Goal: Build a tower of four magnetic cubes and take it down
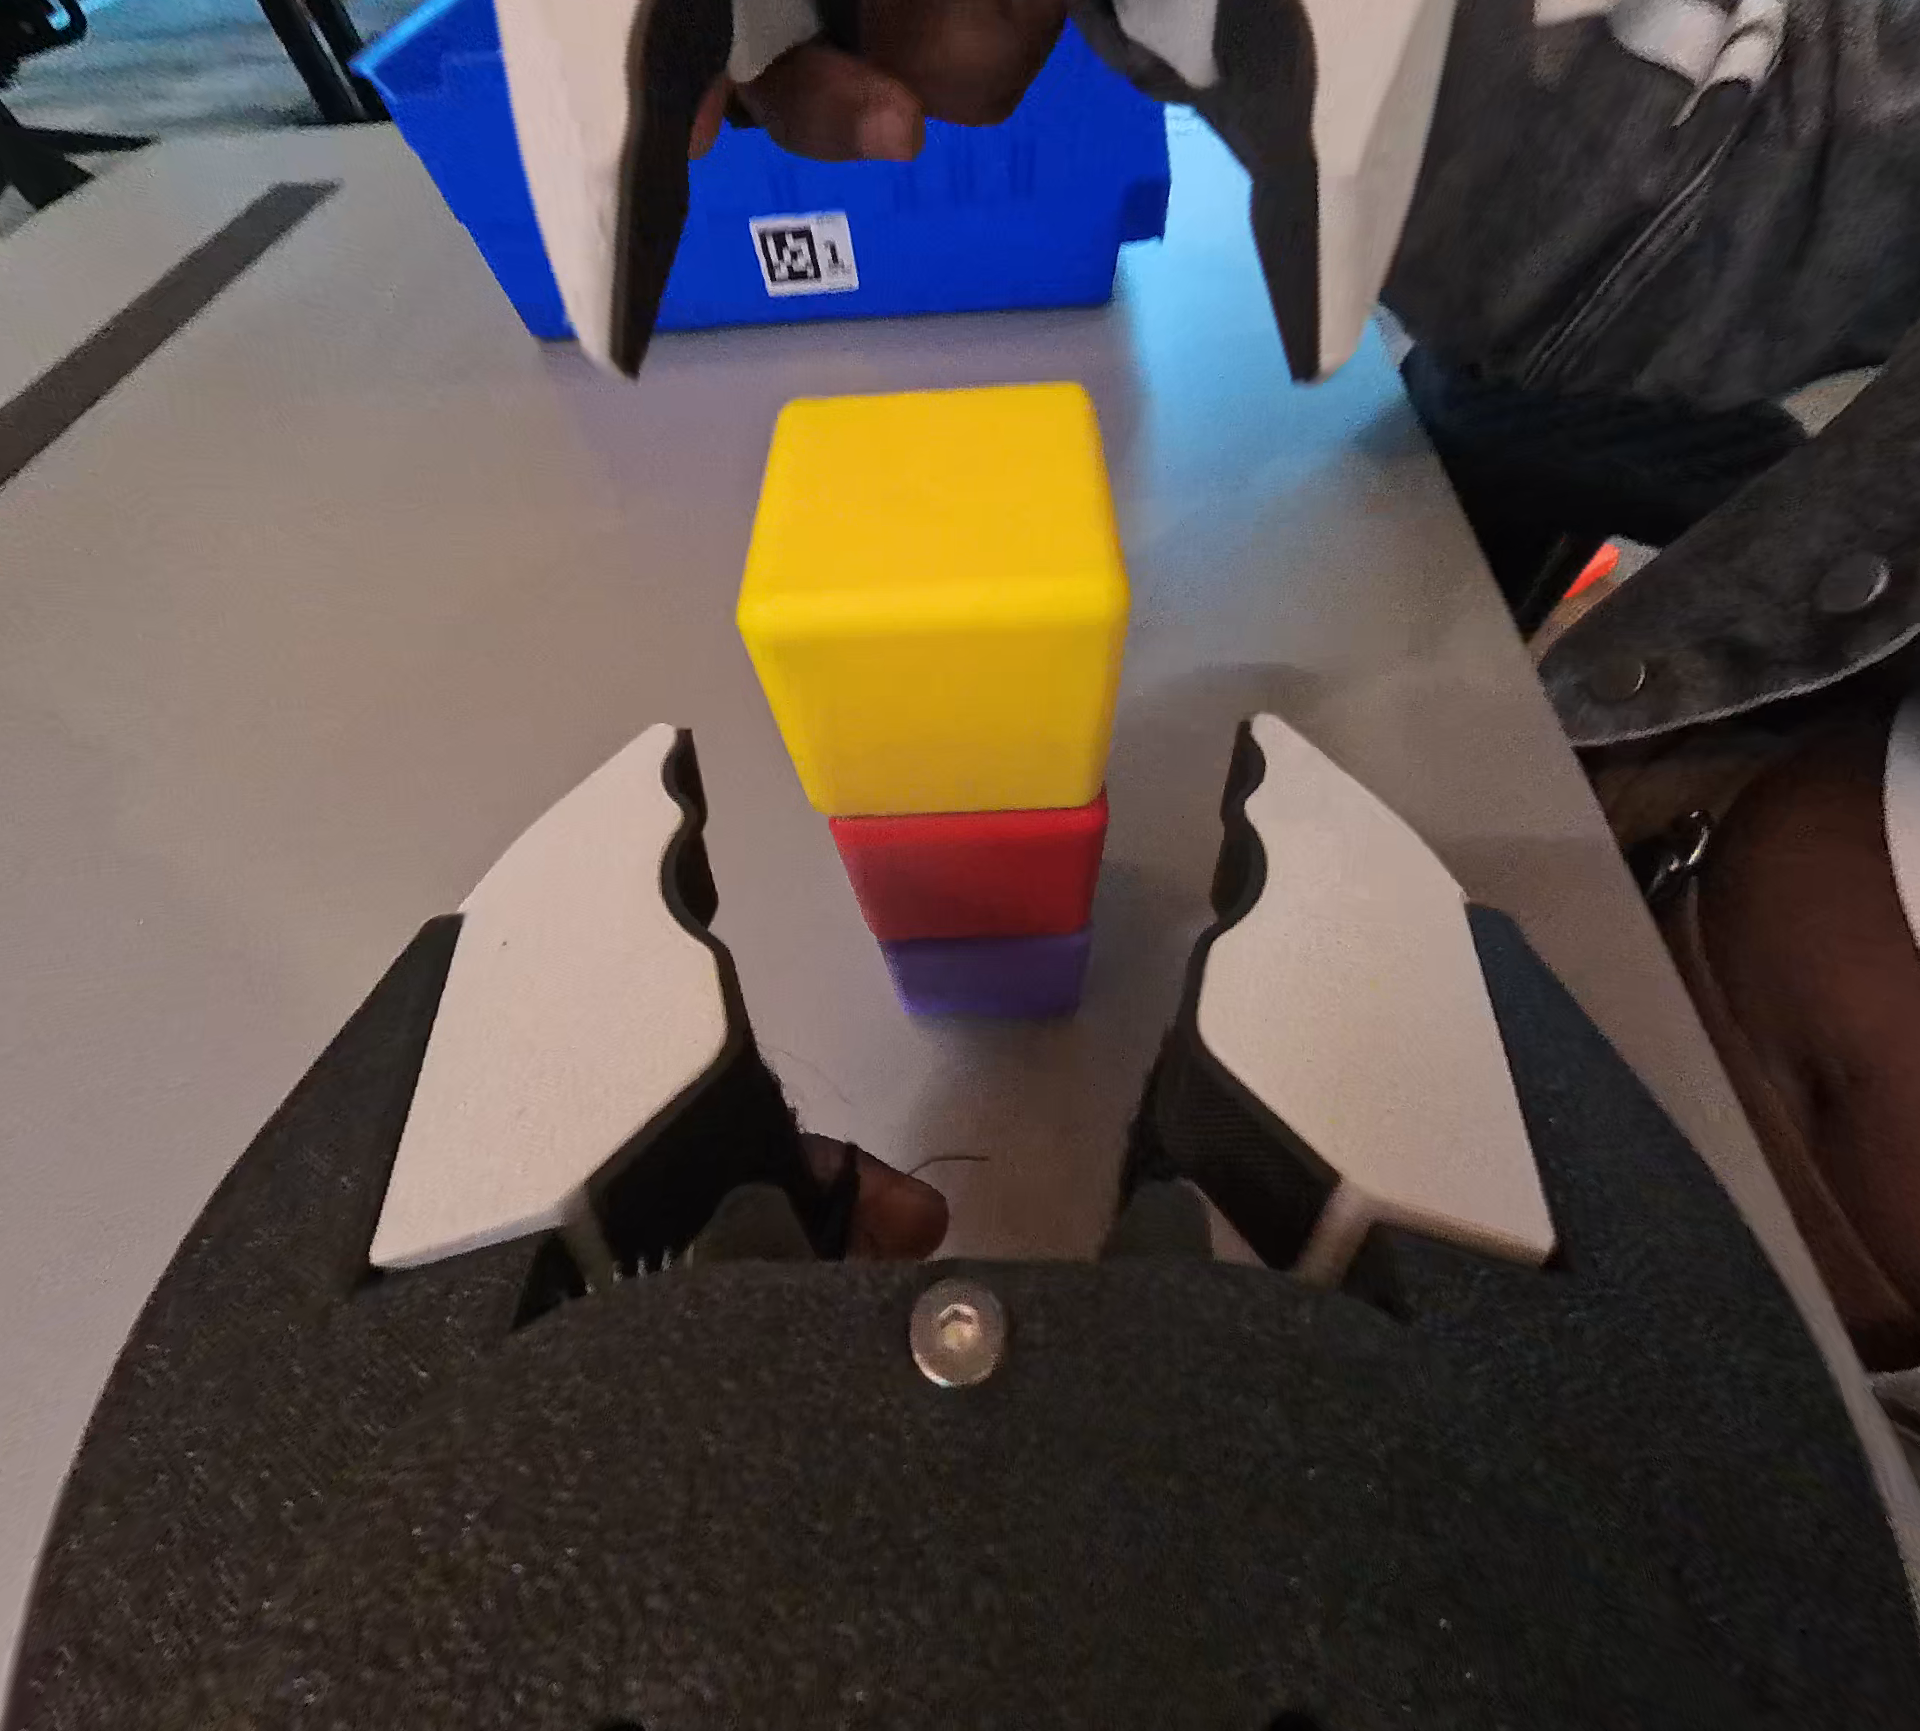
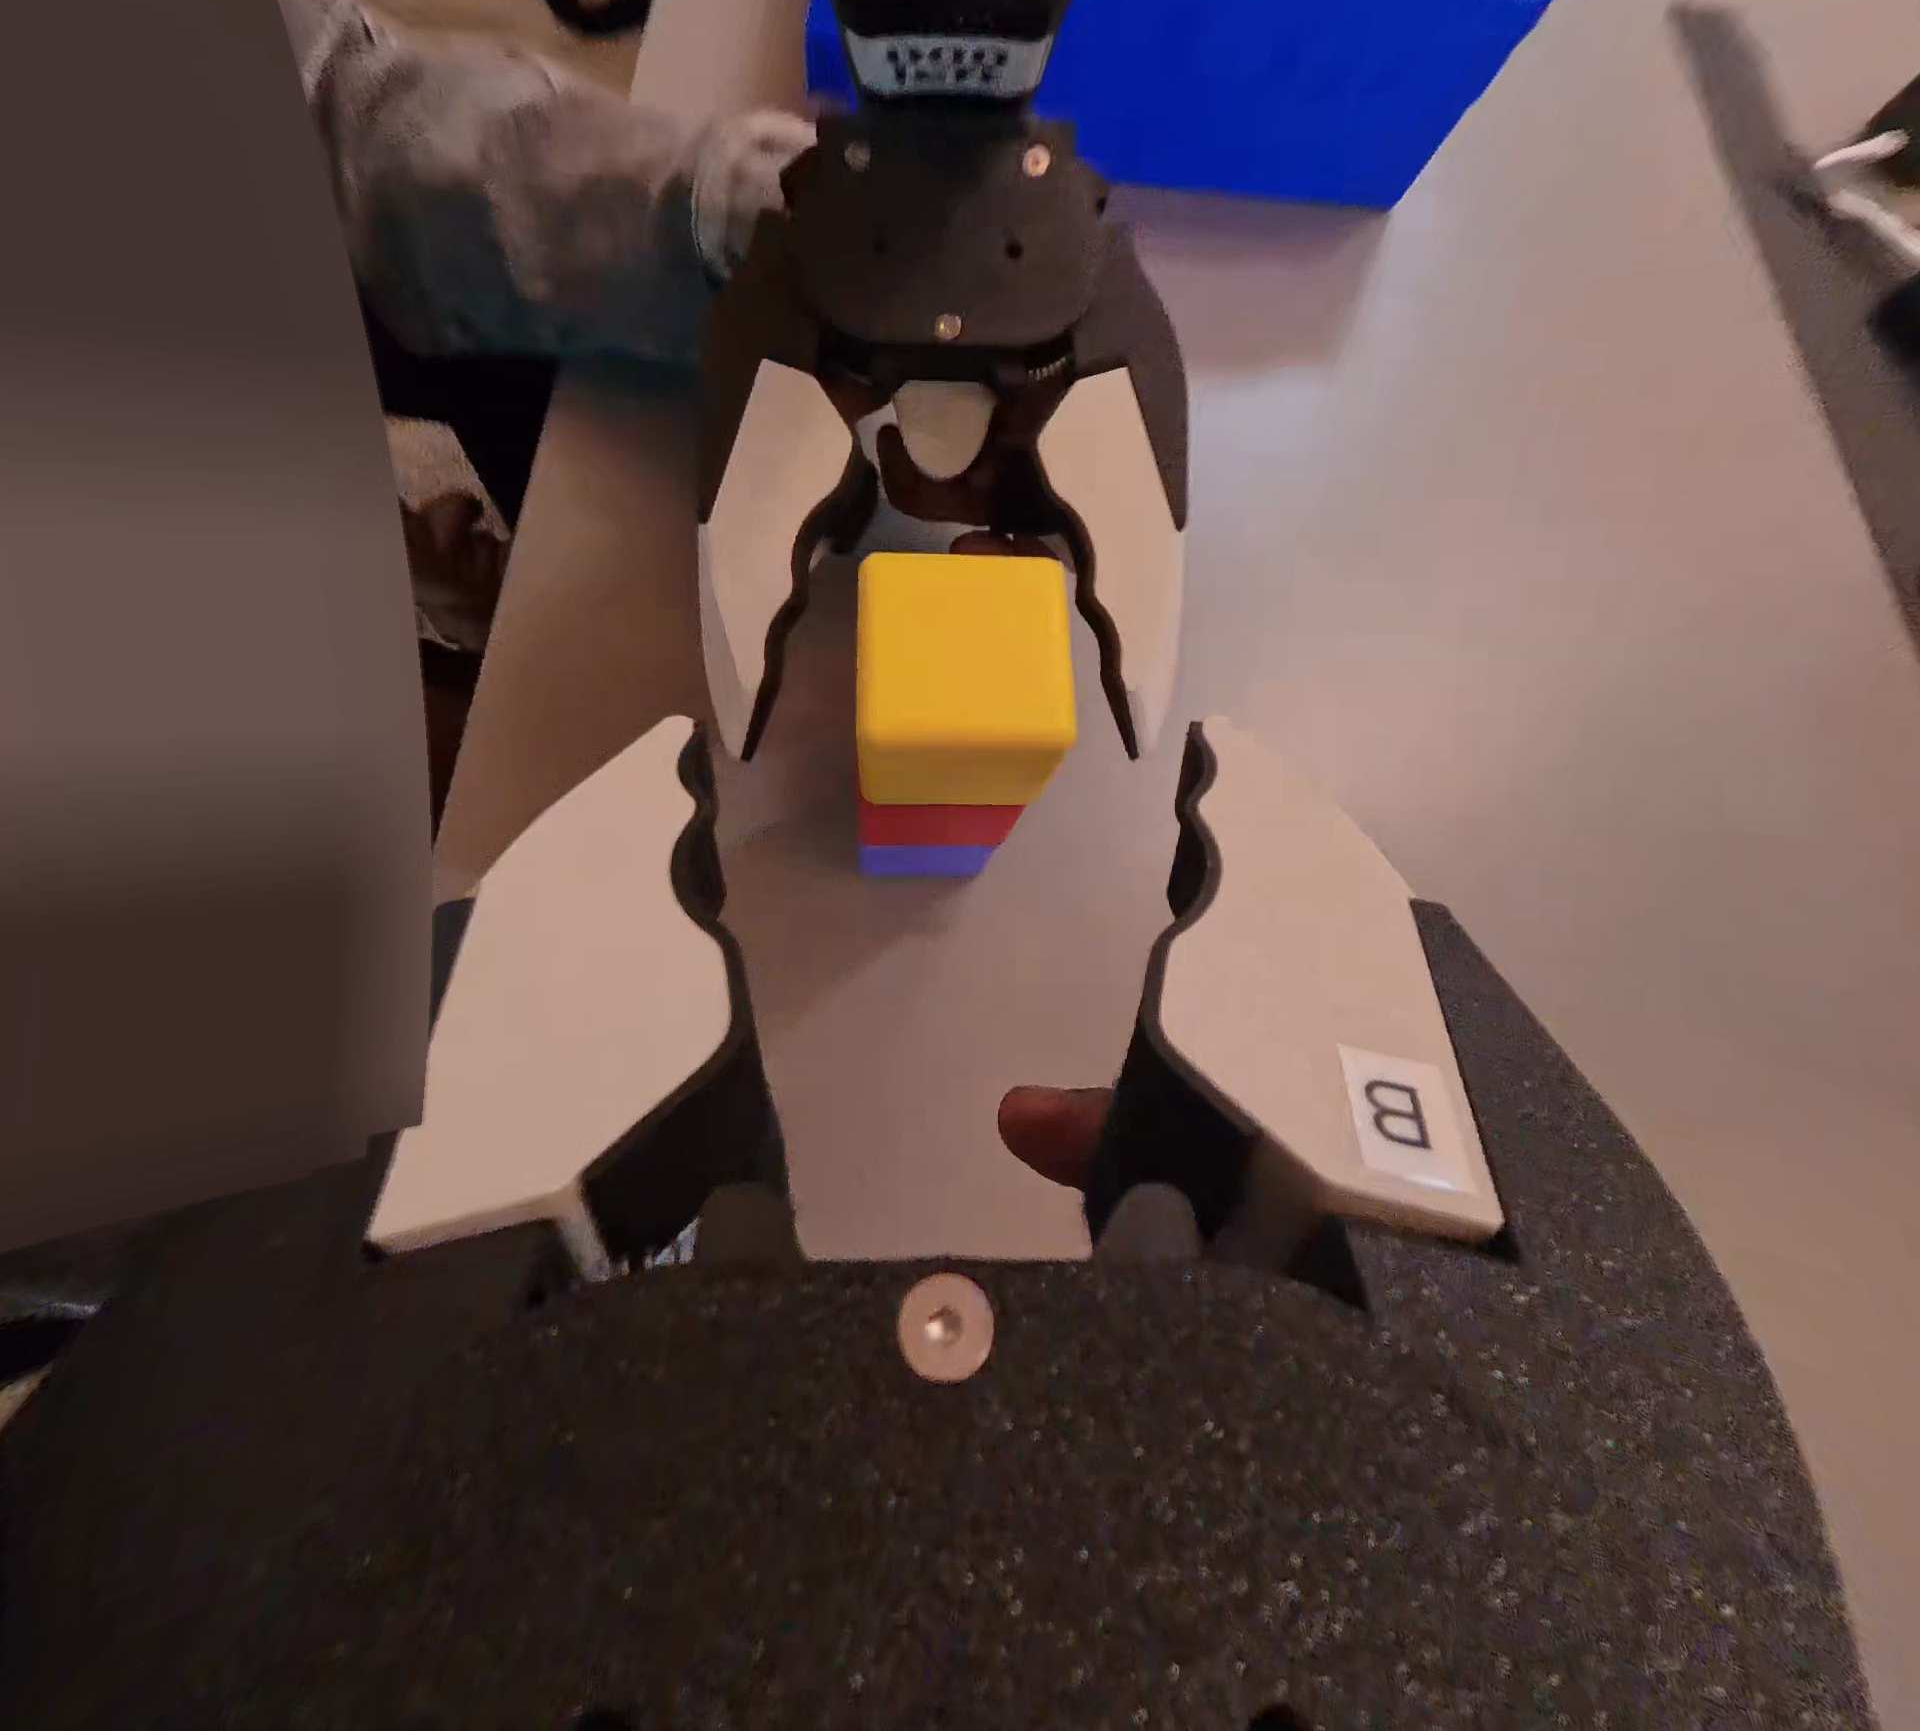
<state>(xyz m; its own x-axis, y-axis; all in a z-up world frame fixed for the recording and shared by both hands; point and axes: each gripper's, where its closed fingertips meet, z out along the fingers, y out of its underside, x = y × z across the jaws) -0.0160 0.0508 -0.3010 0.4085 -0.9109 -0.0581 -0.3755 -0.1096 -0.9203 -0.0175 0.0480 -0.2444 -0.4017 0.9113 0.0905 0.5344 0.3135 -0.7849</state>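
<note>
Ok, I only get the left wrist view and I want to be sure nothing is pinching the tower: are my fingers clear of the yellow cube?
Observer: Yes. The right wrist view shows the left gripper open astride the yellow cube, with bare table showing between each finger and the cube.
Operator: And the right gripper's own fingers?
Observer: The right gripper is open too, with both fingers well clear of the cubes.
Operator: Anything behind my gripper?
Observer: A grey sleeve reaches in to its black body from the picture's left.
</note>
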